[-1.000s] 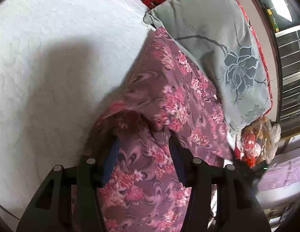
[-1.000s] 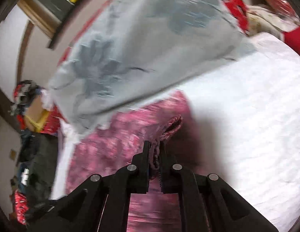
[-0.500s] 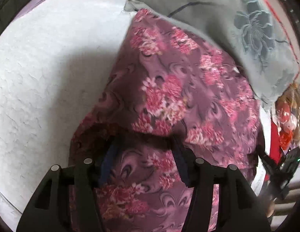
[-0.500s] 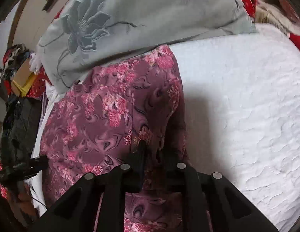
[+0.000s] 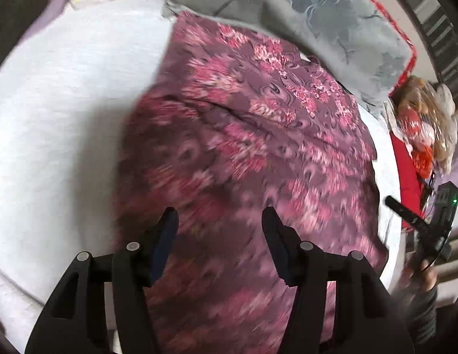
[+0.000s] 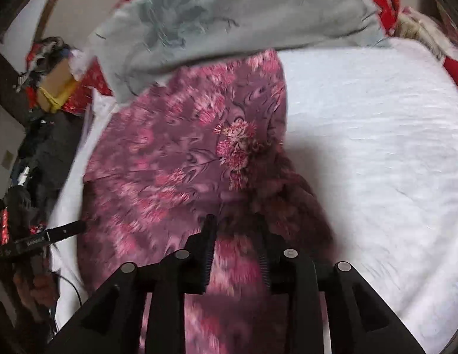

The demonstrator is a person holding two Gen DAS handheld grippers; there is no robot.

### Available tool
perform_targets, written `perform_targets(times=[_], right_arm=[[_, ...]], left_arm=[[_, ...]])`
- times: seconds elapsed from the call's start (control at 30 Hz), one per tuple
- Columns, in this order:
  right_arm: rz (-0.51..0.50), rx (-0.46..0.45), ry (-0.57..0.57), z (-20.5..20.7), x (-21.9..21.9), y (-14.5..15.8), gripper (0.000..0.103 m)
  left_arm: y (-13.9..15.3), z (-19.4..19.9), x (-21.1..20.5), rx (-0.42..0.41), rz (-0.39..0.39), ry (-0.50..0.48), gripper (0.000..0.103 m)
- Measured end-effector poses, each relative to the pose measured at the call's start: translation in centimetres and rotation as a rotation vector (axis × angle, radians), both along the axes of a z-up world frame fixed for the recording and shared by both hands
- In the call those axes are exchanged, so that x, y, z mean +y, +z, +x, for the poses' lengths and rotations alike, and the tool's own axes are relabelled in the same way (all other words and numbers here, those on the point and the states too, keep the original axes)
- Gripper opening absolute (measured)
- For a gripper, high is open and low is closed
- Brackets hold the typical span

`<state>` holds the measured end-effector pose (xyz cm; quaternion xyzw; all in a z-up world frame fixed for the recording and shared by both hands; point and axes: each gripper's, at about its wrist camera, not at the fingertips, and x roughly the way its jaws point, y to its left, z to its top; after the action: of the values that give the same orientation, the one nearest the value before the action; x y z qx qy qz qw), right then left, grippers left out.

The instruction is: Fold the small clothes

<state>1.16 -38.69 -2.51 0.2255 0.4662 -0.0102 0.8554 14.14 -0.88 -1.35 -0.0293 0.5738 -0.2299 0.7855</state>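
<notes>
A purple garment with pink flowers (image 5: 258, 147) lies spread on a white bed (image 5: 66, 103), its far end against a grey pillow. My left gripper (image 5: 218, 219) hovers over the garment's near part. Its jaws are opening and stand wide apart, with the cloth lying loose beneath them. In the right wrist view the same garment (image 6: 175, 162) has a rumpled fold by its right edge. My right gripper (image 6: 234, 225) hangs just above that fold. Its jaws are opening too, and the pads (image 6: 209, 236) do not press on the cloth.
A grey pillow with an embroidered flower (image 5: 332, 23) overlaps the garment's far end. Red fabric and a doll (image 5: 420, 124) crowd the bed's edge. A hand holds a black device (image 5: 441, 215) there. Dark clutter and a box (image 6: 51, 82) sit beside the bed.
The right gripper was shut on the garment's edge and has let go of it. The left jaws have widened. Both grippers have pulled back, and more of the flattened garment shows.
</notes>
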Motion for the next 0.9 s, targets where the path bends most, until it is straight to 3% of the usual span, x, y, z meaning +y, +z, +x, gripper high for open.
perform_targets(times=[0.1,0.23,0.4,0.57,0.63,0.8,0.83,0.87,0.9], right_arm=[[-0.015,0.001,-0.025,-5.4,-1.1,0.3,0.050],[0.033,0.054,-0.060,-12.5,-2.6,-1.7,0.051],[0.095,0.106,-0.087,-18.6,-3.2,-4.4,0.052],[0.193,0.118,-0.065,-20.7,-2.5,-6.6,0.055],[0.248,0.132,-0.025,-20.5,-1.6,-7.6,0.060],[0.277,0.178,0.049,-20.2,0.5,-9.7,0.060],[0.279,0.174,0.051,-20.1,0.6,-9.8,0.055],[0.291,0.162,0.050,-20.2,0.6,-9.7,0.051],[0.314,0.141,0.054,-20.2,0.5,-9.6,0.032]], left_arm=[[-0.4,-2.6,3.7,0.013,0.024,0.003,0.063],[-2.7,-6.2,9.0,0.102,0.011,0.042,0.063],[-5.3,-10.3,12.8,0.229,-0.097,0.120,0.063],[-6.8,-13.1,12.5,0.319,-0.210,0.088,0.063],[-7.0,-13.7,11.7,0.332,-0.218,0.064,0.063],[-7.3,-14.5,10.2,0.349,-0.196,0.025,0.062],[-7.2,-14.7,9.8,0.338,-0.181,0.020,0.060],[-7.2,-14.7,9.8,0.332,-0.174,0.012,0.043],[-7.1,-14.8,9.5,0.329,-0.167,0.002,0.015]])
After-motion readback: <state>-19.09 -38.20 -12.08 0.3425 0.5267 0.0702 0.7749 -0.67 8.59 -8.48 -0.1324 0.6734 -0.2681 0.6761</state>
